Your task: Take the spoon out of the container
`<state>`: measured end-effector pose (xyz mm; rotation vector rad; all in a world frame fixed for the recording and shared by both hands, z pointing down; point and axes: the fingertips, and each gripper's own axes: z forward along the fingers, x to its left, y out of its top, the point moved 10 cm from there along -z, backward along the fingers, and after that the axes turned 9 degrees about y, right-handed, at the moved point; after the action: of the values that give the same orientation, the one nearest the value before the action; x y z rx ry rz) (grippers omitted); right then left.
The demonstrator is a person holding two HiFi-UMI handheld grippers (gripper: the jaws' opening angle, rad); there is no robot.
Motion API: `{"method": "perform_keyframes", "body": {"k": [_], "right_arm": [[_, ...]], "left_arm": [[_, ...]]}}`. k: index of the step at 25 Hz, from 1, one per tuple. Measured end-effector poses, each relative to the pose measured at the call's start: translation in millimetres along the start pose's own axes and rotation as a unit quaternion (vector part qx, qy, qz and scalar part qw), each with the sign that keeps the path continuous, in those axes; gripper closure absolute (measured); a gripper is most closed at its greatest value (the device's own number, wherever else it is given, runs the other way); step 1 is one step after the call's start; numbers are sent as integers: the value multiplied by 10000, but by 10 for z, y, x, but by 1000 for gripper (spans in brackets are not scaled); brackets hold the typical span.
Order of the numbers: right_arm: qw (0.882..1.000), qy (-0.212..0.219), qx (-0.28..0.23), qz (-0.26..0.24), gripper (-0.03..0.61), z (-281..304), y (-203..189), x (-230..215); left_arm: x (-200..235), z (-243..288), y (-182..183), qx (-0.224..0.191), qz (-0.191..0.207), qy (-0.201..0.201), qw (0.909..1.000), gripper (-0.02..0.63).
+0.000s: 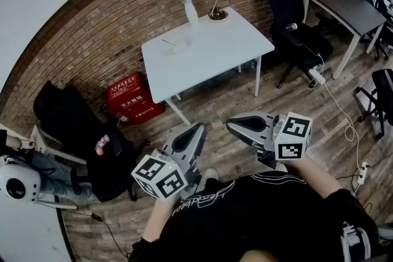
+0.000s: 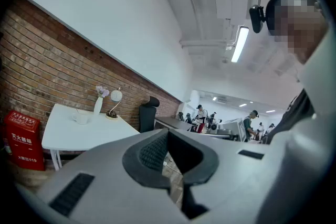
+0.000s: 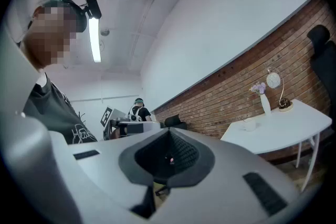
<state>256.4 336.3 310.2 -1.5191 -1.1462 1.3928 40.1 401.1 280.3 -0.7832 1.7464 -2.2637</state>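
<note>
Item: small pale round container (image 1: 177, 46), thin spoon (image 1: 168, 42) leaning out to the left. Location: white rectangular tabletop (image 1: 215, 55), well ahead of me across the floor. My left hand-held gripper (image 1: 198, 129), jaws together and empty, looks the nearer. Right hand-held gripper (image 1: 231, 124) likewise closed, empty.

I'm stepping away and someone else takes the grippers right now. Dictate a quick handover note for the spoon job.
Left gripper: shut, empty.
Right gripper: shut, empty.
Both are held in front of the body, well short of the white table.
The container sits on the table near the vase, and the spoon appears to be in it.
Done: nothing.
Left: approach the table, grasp the spoon, lift it out.
</note>
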Motion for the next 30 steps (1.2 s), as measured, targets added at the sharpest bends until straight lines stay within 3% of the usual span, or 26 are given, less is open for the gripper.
{"method": "perform_keyframes", "body": {"k": [5, 15, 24, 30], "right_arm": [[10000, -22, -42, 57, 581, -62, -36, 49], [9990, -303, 2, 340, 581, -4, -119, -208], [9984, -464, 30, 321, 581, 247, -7, -826], [9975, -569, 19, 417, 581, 647, 134, -1535]], "left_arm": [[-73, -42, -52, 65, 11, 26, 10000, 609], [183, 165, -74, 93, -220, -89, 9997, 609], [778, 581, 62, 27, -350, -149, 9993, 609], [1495, 985, 285, 26, -573, -115, 9983, 609]]}}
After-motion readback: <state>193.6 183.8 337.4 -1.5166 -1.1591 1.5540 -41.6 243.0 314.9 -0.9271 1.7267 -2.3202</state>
